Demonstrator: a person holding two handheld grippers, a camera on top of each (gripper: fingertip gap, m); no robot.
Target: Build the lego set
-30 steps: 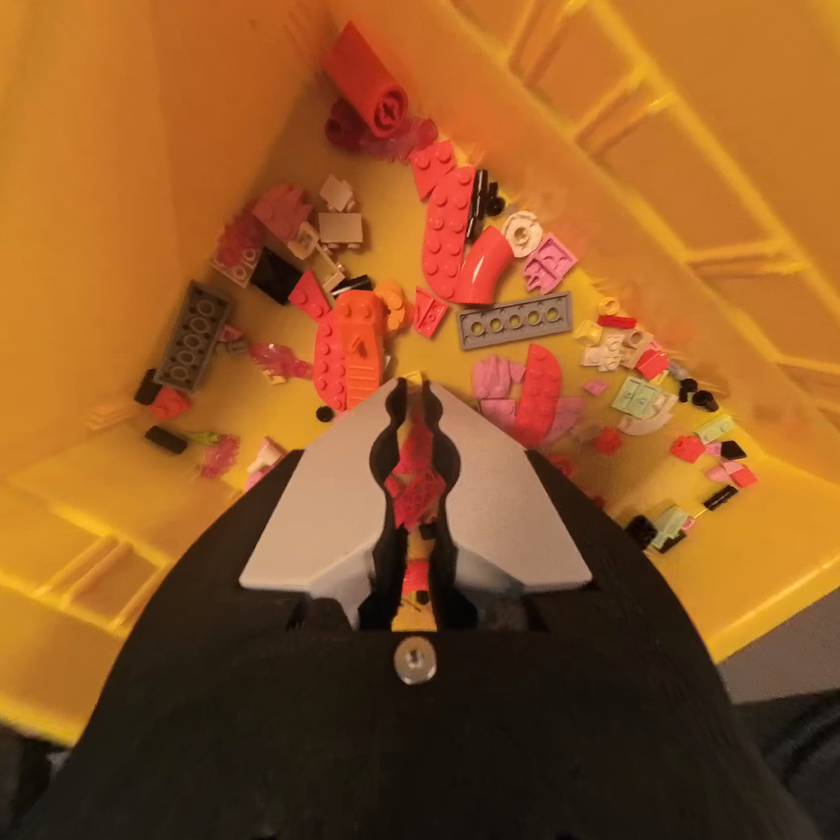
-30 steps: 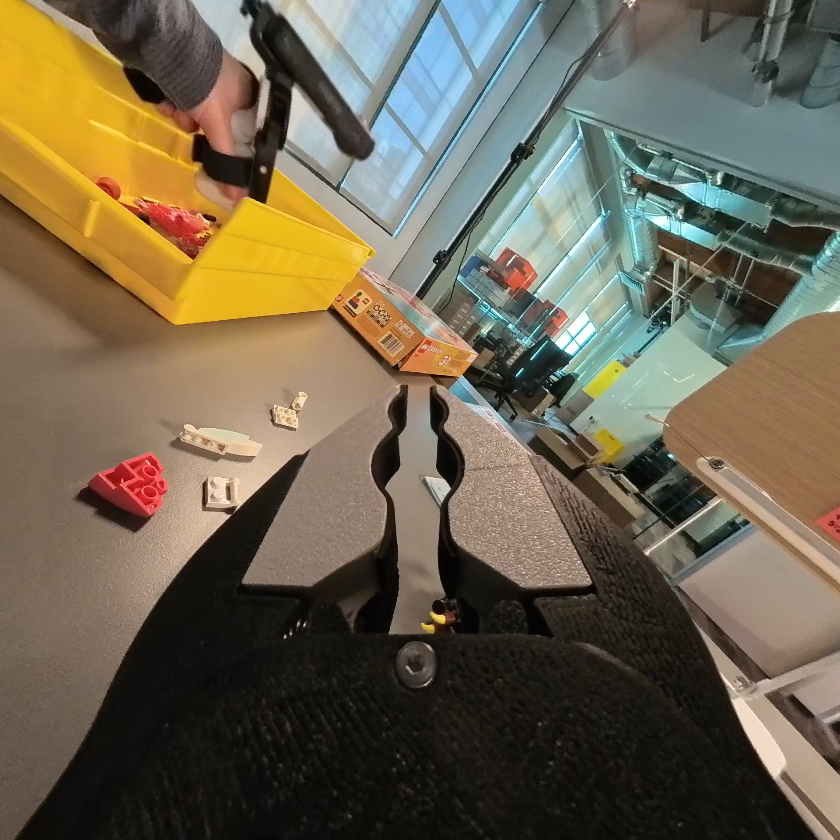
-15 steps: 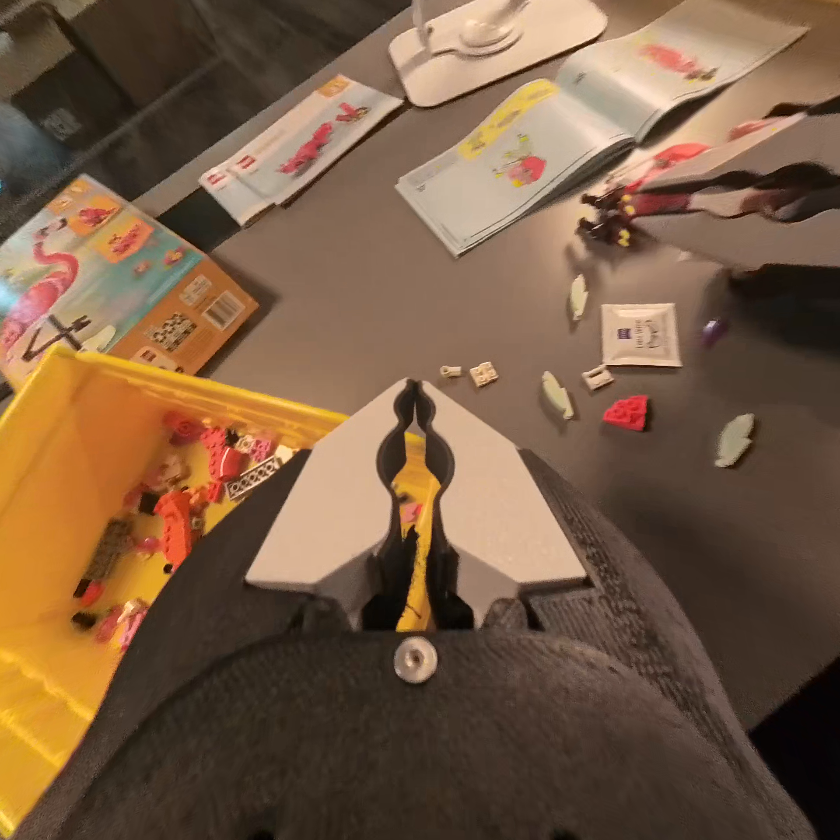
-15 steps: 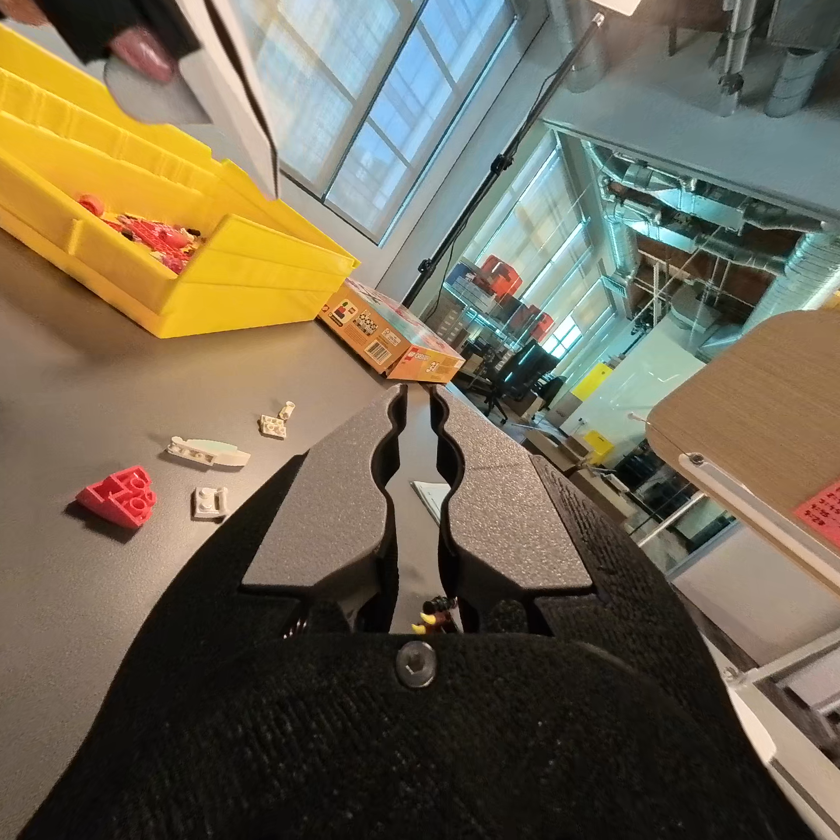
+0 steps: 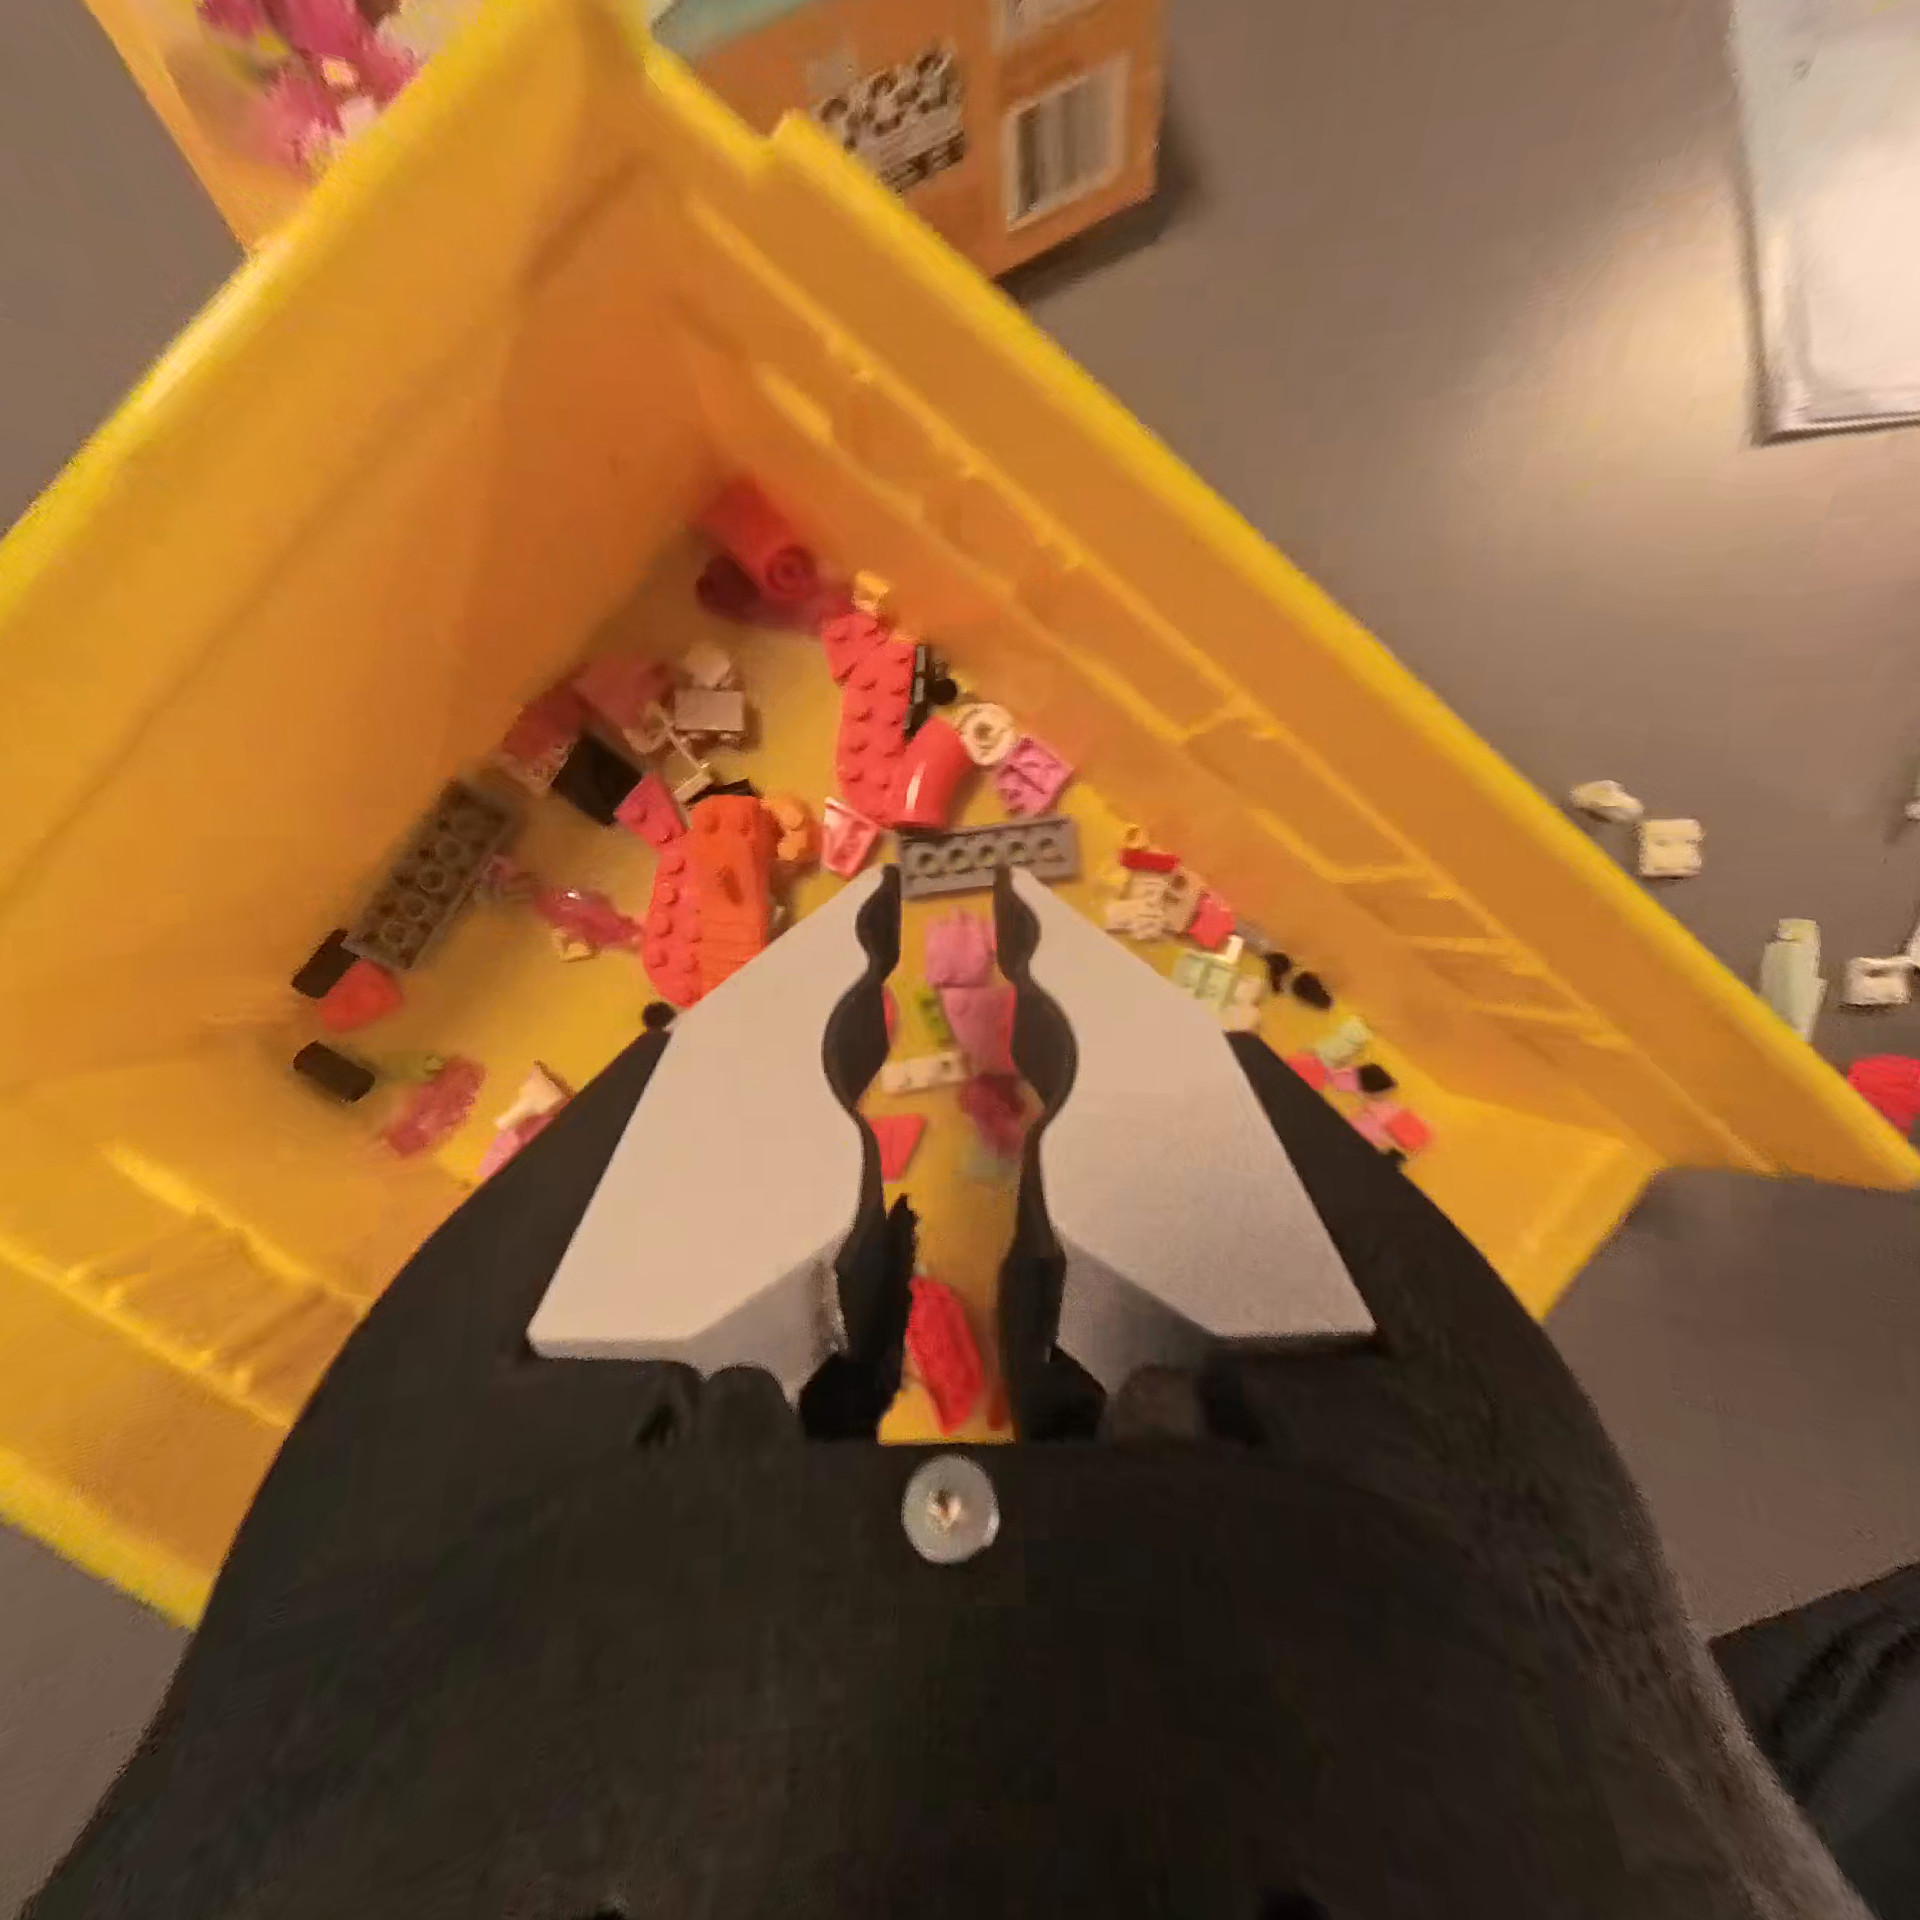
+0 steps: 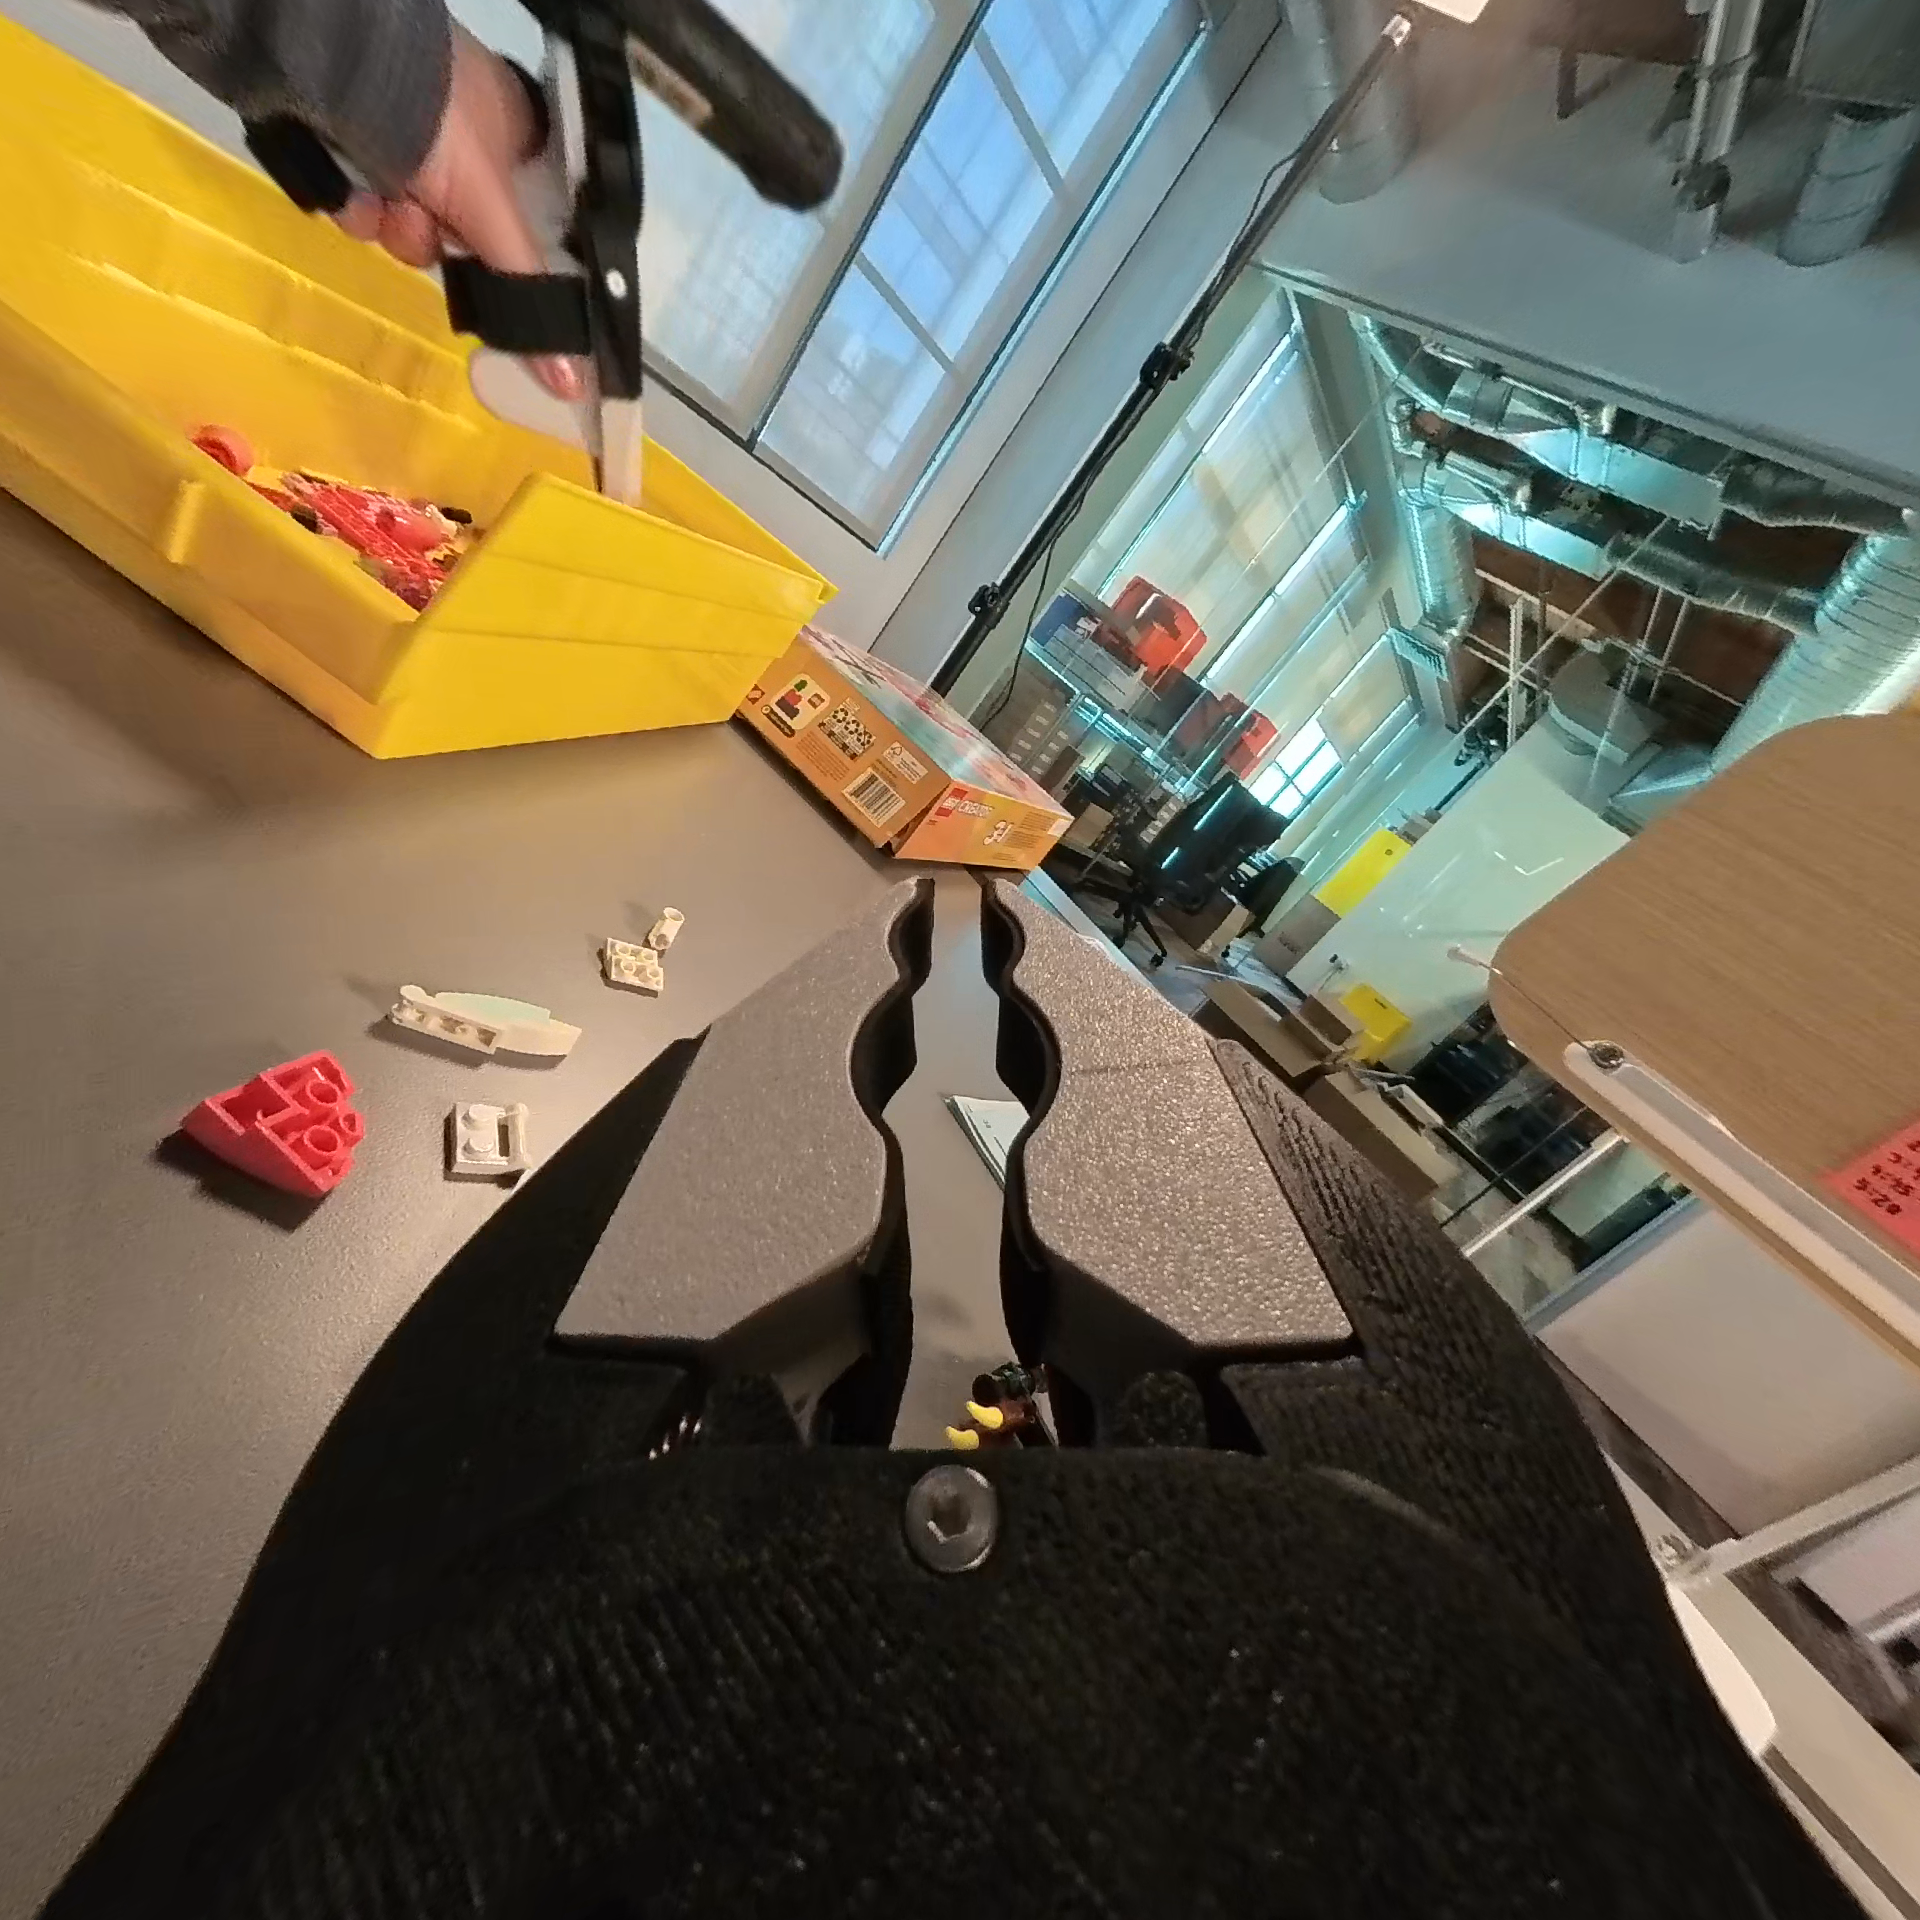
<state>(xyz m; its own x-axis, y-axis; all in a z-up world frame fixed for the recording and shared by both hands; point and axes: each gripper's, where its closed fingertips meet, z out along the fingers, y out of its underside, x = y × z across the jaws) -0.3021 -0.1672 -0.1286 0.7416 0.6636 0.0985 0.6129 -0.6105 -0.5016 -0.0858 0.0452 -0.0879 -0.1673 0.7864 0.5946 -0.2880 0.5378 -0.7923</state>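
My left gripper (image 5: 940, 883) hangs over the yellow bin (image 5: 416, 416) with its jaws apart and nothing between the fingertips. Below the tips lie a grey plate with holes (image 5: 987, 862), pink pieces (image 5: 961, 956) and an orange-red build (image 5: 717, 883). The right wrist view shows this gripper's fingers (image 6: 618, 457) pointing down into the bin (image 6: 582, 644), held by a hand. My right gripper (image 6: 956, 899) hovers low over the dark table. Its jaws are nearly closed on a small dark build with yellow bits (image 6: 1003, 1397), which shows low in the gap.
On the table left of my right gripper lie a red brick (image 6: 281, 1127), a pale curved piece (image 6: 483, 1023), a small grey plate (image 6: 486, 1138) and white bits (image 6: 634, 961). An orange box (image 6: 904, 769) lies beyond the bin. A booklet (image 5: 1829, 208) lies at the far right. My hands' fingertips stand some 30 centimetres from each other.
My left gripper swung out of the bin and over the table with its jaws shut, then came back over the bin, and its jaws have opened. My right gripper has barely moved and keeps its piece.
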